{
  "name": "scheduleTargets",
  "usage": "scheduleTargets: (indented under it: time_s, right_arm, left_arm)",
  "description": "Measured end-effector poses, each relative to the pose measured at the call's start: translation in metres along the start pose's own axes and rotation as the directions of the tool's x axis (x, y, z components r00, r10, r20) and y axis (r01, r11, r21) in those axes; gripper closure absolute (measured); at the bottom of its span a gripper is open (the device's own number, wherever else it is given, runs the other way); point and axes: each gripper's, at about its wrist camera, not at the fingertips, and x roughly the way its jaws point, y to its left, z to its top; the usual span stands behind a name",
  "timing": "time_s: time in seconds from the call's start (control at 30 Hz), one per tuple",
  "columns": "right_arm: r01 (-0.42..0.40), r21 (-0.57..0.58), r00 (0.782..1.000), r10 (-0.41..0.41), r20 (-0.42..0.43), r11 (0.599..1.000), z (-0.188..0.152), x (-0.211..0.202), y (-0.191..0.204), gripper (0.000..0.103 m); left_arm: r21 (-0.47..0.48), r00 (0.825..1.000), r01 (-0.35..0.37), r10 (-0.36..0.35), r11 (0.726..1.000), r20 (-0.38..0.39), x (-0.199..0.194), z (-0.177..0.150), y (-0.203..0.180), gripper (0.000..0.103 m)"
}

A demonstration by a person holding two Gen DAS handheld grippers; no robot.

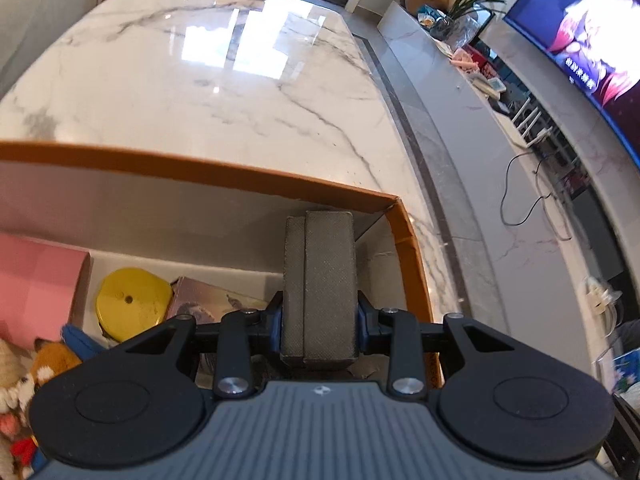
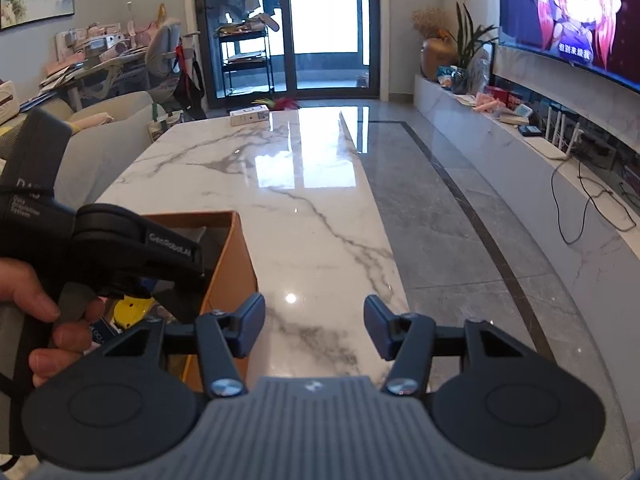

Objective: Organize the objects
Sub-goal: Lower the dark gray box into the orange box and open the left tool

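Note:
My left gripper [image 1: 320, 316] is shut on a grey textured case [image 1: 320, 280], held inside the right end of an orange cardboard box [image 1: 256, 172]. In the box lie a yellow round disc [image 1: 130, 304], a pink box [image 1: 36, 284], a picture card [image 1: 212, 300] and plush toys [image 1: 44, 364]. My right gripper [image 2: 314, 328] stands open over the bare marble table [image 2: 320, 240], nothing between its fingers. In the right wrist view the left gripper [image 2: 132, 252], held by a hand [image 2: 44, 312], reaches into the orange box [image 2: 232, 272].
A white carton [image 2: 249, 115] lies at the table's far end. A sofa [image 2: 100, 148] is to the left, grey floor and a low TV shelf [image 2: 520, 152] with a cable to the right. The table edge runs along the right.

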Motion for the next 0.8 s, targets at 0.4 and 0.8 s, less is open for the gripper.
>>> scheduleTargets:
  time_s: [0.4, 0.8]
  right_arm:
    - [0.020, -0.013, 1.000, -0.020, -0.005, 1.000, -0.007, -0.014, 0.002, 0.046]
    - [0.016, -0.008, 1.000, -0.016, -0.007, 1.000, -0.008, -0.019, -0.001, 0.046]
  left_arm:
    - [0.213, 0.987, -0.160, 0.149, 0.964, 0.068, -0.011, -0.008, -0.039, 0.065]
    - [0.090, 0.999, -0.026, 0.021, 0.996, 0.050, -0.015, -0.008, -0.015, 0.065]
